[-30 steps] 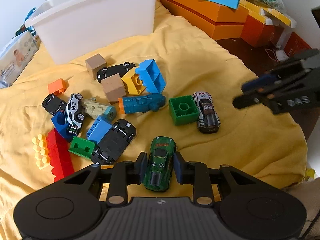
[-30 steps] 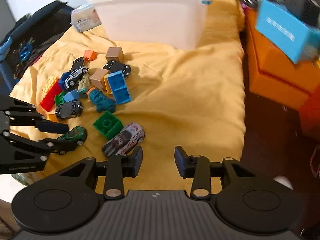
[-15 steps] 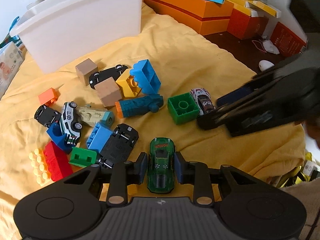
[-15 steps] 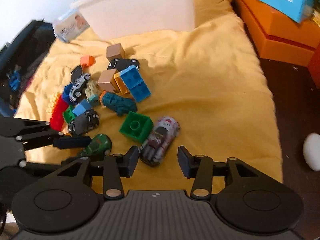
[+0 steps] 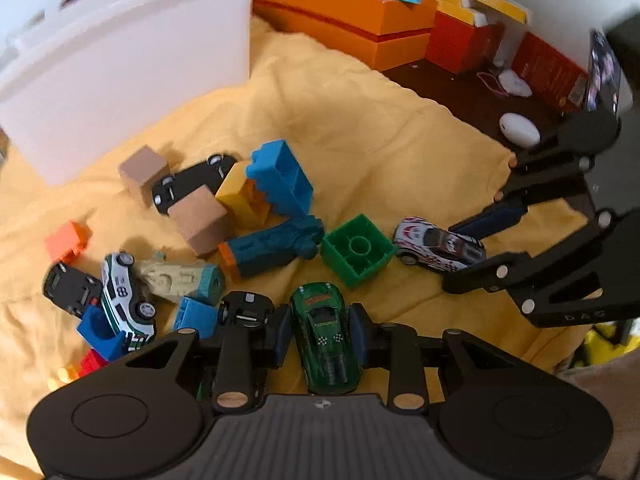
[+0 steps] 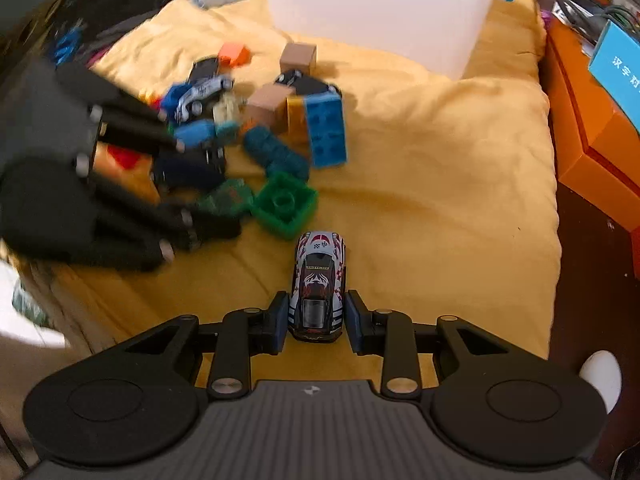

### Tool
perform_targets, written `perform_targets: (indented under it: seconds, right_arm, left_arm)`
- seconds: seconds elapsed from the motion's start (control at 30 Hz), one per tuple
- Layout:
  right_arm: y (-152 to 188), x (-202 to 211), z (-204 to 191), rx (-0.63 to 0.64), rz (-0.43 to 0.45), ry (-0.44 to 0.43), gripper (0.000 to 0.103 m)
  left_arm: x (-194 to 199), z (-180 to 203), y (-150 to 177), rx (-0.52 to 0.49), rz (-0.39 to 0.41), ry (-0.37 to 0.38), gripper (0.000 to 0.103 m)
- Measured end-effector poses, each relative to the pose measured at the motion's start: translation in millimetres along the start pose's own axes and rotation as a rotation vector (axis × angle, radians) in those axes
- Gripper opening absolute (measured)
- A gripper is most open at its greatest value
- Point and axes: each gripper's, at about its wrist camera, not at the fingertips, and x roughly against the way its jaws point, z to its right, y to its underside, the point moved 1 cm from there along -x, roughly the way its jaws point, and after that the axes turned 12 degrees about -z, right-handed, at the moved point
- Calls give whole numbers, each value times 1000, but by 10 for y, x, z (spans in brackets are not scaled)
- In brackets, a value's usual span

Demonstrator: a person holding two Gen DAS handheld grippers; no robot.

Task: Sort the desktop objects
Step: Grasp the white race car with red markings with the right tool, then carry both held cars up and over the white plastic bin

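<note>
A heap of toy cars and bricks lies on a yellow cloth (image 5: 380, 128) in front of a white bin (image 5: 120, 64). My left gripper (image 5: 320, 334) is shut on a green toy car (image 5: 322, 336), which sits low at the near edge of the heap. In the right wrist view this left gripper (image 6: 216, 200) is blurred. My right gripper (image 6: 317, 320) has its jaws closing, and a white and red toy car (image 6: 319, 276) sits between the pads, which touch its sides. The same car (image 5: 436, 242) lies right of a green brick (image 5: 356, 248).
The heap holds a blue brick (image 5: 284, 180), two wooden cubes (image 5: 200, 216), a teal figure (image 5: 272, 244), and black and white cars. Orange boxes (image 5: 360, 28) stand at the back right. A white mouse (image 5: 520, 130) lies on the dark desk beyond the cloth's right edge.
My right gripper came in over the white and red car, opened wider, then closed around it. My left gripper, holding the green car, slid closer to the heap.
</note>
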Motion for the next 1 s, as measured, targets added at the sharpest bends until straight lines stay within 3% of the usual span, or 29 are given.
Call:
perform_targets:
  seconds: [0.2, 0.37, 0.5, 0.73, 1.0]
  right_arm:
    - [37, -9, 0, 26, 15, 2, 33]
    - [36, -18, -1, 39, 31, 11, 33]
    - [46, -45, 13, 10, 55, 17, 34]
    - [46, -35, 23, 37, 84, 21, 37]
    - [50, 61, 19, 33, 89, 2, 33]
  left_arm:
    - [-13, 108, -20, 90, -27, -90, 35]
    - [-22, 313, 49, 89, 1, -219, 34]
    - [-27, 387, 65, 97, 19, -276, 34]
    - [17, 371, 113, 159, 49, -255, 33]
    - [199, 308, 186, 195, 83, -237, 33]
